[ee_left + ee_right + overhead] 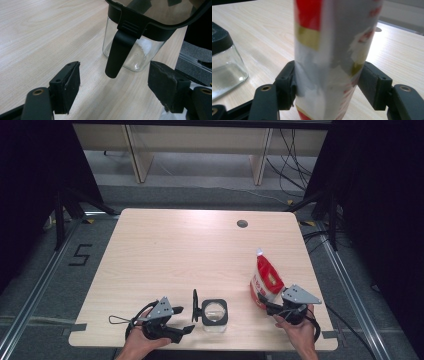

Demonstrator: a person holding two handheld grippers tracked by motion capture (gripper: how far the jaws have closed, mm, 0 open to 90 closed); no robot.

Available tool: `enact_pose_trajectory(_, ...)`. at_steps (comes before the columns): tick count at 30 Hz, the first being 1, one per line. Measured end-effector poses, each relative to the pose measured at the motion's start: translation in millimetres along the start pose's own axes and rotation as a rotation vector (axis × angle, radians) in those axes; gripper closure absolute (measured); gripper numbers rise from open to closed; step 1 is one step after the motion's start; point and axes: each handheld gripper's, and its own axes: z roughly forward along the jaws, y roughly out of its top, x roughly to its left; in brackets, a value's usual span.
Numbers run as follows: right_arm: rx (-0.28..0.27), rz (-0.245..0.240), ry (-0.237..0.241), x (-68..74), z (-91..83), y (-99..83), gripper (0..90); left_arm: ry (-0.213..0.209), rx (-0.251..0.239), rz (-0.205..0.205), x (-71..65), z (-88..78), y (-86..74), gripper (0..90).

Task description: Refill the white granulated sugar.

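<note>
- My right claw (264, 304) has its pads against the two flanks of the red and white pouch (265, 282), which stands upright near the right edge of the tabletop (165, 250) – in the right gripper view the left pad already dents the film and the right pad (369, 81) sits just at the other side, so I judge it a light pinch low on the bag
- My left claw (189, 330) is spread wide with nothing between the pads, resting by the near edge just left of the glass jar (215, 314)
- The pouch looks soft and probably light; its film gives under the pads and may slip or buckle, so I'd hold low and gently where the contents firm it up
- The jar is rigid, smooth glass – breakable and likely slippery – with a black rim; its clasp (119, 53) hangs down the side facing the left claw
- The high view gives me the layout: jar near the front middle, pouch well to its right, lid (195, 306) swung open on the jar's left
- The left gripper view shows the dangling clasp close up; the right gripper view shows the pad contact on the pouch and the jar's corner off to the left
</note>
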Motion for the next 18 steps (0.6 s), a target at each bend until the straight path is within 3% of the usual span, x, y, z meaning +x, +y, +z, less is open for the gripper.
enact_pose_trajectory(4,0.002,-0.017,0.048,-8.8,-2.4,-1.0,39.1,0.001,0.0,0.002,0.0,0.8,0.3,25.6)
enact_pose_trajectory(5,-0.002,-0.015,0.063,-10.4,-1.5,-1.4,39.2,0.01,0.02,0.026,1.7,-0.3,0.9,25.6)
enact_pose_trajectory(7,-0.016,-0.047,0.077,-14.3,-1.2,-1.4,39.3,-0.004,0.004,0.016,-0.3,0.8,1.1,25.7)
enact_pose_trajectory(9,-0.012,-0.047,0.09,-16.2,-1.2,-1.8,39.3,-0.001,0.01,0.007,-1.2,0.6,0.9,25.7)
enact_pose_trajectory(12,-0.017,-0.044,0.077,-15.2,-1.4,-1.5,39.4,-0.003,0.009,0.033,0.8,0.2,1.3,25.7)
enact_pose_trajectory(14,-0.021,-0.026,0.071,-13.2,-1.5,-2.6,39.4,-0.002,0.005,0.031,1.1,-0.1,1.0,25.7)
enact_pose_trajectory(16,-0.026,-0.01,0.064,-11.1,-1.8,-3.1,37.1,0.002,-0.011,0.001,-0.1,0.8,0.3,25.7)
enact_pose_trajectory(18,-0.041,0.071,0.048,-6.9,-3.9,-3.5,31.0,0.001,-0.012,0.002,0.0,0.6,0.2,25.7)
